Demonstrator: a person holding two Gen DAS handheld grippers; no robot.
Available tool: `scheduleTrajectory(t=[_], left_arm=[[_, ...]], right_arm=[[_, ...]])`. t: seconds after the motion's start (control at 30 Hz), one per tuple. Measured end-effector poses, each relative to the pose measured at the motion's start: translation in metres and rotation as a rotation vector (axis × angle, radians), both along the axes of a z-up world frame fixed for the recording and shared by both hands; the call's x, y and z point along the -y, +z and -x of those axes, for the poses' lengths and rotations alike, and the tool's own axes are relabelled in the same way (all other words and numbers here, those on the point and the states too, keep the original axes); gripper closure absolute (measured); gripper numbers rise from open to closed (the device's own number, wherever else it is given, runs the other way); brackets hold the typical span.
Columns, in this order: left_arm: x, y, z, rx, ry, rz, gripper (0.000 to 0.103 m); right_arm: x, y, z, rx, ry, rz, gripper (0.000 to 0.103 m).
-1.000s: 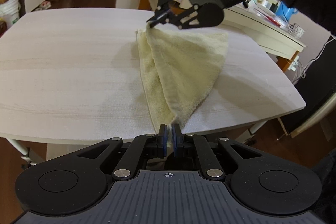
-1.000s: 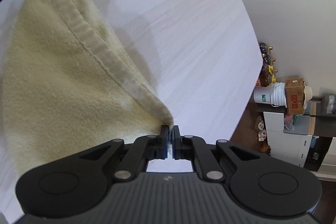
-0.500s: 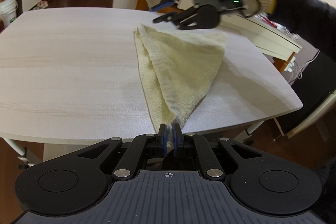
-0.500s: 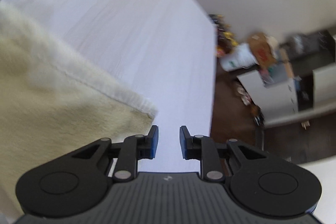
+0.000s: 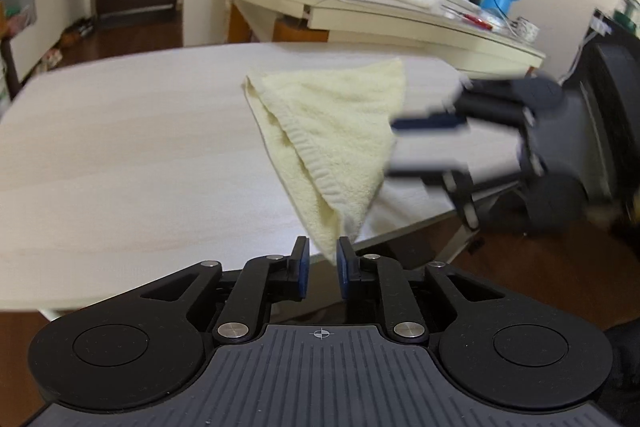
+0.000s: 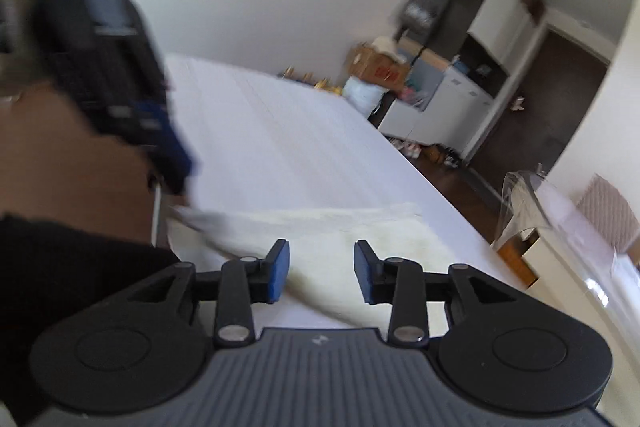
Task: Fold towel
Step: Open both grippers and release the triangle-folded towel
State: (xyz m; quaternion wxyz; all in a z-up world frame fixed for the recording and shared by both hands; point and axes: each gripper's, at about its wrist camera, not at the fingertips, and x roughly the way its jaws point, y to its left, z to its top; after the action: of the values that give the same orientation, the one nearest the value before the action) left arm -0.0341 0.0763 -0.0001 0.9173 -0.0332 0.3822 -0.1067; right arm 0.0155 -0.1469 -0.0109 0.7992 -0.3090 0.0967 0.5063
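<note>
The pale yellow towel (image 5: 336, 131) lies folded on the white table (image 5: 120, 155) at the centre of the left wrist view, its near corner hanging off the table edge between the pads of the left gripper (image 5: 322, 263), whose jaws have just been opening and stand narrowly apart, apparently no longer pinching it. The right gripper (image 6: 322, 273), blurred at the right of that view, has also been opening and stands wider, empty. Terry cloth looks light, limp and grippy; corners and hemmed edges seem the best holds.
</note>
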Motion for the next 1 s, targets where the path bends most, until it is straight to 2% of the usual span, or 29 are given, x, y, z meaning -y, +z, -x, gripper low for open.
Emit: scheduleTrajectory(t=[0.1,0.2,0.37,0.47,0.53,0.7,0.77,0.93,1.0], left_arm=[[-0.015,0.006,-0.002,0.006,-0.032,-0.018,0.079],[-0.03,0.012,-0.006,0.018,-0.06,-0.035,0.079],[-0.051,0.022,-0.013,0.038,-0.099,-0.054,0.075],[-0.058,0.023,-0.024,0.05,-0.124,-0.063,0.073],[-0.062,0.023,-0.033,0.06,-0.138,-0.073,0.073],[-0.067,0.021,-0.05,0.077,-0.172,-0.084,0.072],[-0.069,0.02,-0.059,0.079,-0.192,-0.088,0.072],[-0.073,0.02,-0.078,0.085,-0.223,-0.107,0.072],[-0.074,0.021,-0.087,0.088,-0.239,-0.115,0.072]], right_arm=[[-0.008,-0.007,0.035,-0.012,-0.033,-0.044,0.051],[-0.023,-0.015,0.053,0.03,-0.093,-0.032,0.051],[-0.05,-0.028,0.051,0.109,-0.165,0.015,0.05],[-0.07,-0.034,0.046,0.121,-0.174,0.053,0.051],[-0.075,-0.034,0.045,0.115,-0.177,0.065,0.056],[-0.091,-0.037,0.037,0.084,-0.173,0.085,0.059],[-0.087,-0.039,0.037,0.059,-0.172,0.075,0.065],[-0.085,-0.031,0.03,-0.007,-0.169,0.059,0.087],[-0.081,-0.026,0.03,-0.019,-0.166,0.049,0.089]])
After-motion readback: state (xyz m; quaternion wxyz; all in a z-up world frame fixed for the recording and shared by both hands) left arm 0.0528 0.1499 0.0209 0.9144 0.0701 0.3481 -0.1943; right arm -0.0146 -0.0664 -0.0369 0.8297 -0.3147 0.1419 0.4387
